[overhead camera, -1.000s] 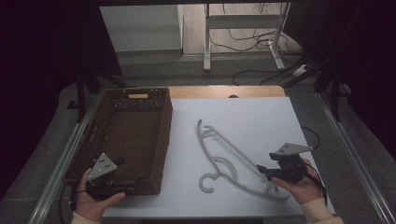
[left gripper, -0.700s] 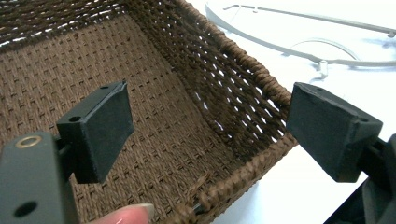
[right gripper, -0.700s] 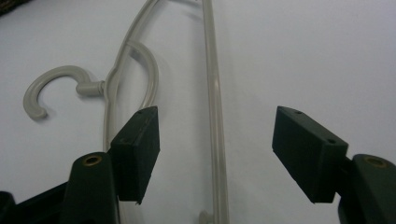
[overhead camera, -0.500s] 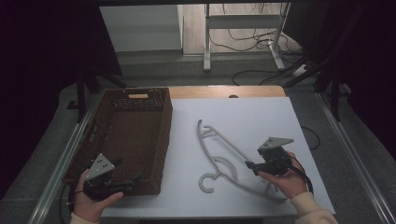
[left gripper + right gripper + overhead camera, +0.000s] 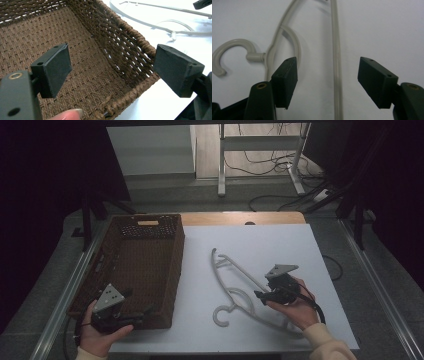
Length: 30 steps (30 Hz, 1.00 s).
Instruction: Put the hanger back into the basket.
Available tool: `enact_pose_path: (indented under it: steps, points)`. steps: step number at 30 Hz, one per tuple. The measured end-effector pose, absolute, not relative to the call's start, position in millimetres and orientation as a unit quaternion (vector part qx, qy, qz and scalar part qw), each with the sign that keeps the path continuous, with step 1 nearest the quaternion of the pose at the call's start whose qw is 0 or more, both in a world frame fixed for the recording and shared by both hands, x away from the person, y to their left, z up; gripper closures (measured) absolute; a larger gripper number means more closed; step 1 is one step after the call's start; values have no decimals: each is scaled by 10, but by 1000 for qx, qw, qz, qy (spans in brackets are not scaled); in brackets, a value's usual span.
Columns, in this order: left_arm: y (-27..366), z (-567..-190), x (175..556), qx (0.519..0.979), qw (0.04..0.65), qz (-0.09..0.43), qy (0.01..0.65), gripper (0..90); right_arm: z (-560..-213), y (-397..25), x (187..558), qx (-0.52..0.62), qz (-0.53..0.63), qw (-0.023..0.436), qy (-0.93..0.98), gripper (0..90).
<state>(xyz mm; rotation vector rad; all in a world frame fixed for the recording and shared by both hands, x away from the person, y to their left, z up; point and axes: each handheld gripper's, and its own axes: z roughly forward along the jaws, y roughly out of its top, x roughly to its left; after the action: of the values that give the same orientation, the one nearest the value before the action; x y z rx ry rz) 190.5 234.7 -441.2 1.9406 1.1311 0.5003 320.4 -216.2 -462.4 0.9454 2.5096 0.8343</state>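
Right gripper view has the right gripper (image 5: 327,82) spread wide, straddling the straight bar of the pale plastic clothes hanger (image 5: 336,62) lying flat on the white table (image 5: 280,245) at 5 o'clock. Risk: the thin bar sits off-centre between the jaws, so closing could skid it sideways. Left gripper (image 5: 112,72) gapes empty over the brown woven basket (image 5: 82,65) at 8 o'clock, whose near rim could snag a jaw.
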Motion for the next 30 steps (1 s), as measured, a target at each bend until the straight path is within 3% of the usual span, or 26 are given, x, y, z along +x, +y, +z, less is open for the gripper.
enact_pose_path:
  steps: [9, 23, 30]
  points:
    - [2349, -4403, 1902, 769, 410, 199, 448, 152, -4678, -1894, 3249, 312, 279, 146, 897, 341]
    - [2327, -4411, 1910, 771, 407, 199, 448, 152, -4881, -1523, 3428, 304, 205, 123, 922, 452]
    - [2329, -4413, 1907, 771, 407, 199, 448, 152, -4962, -1405, 3472, 306, 165, 122, 930, 620]
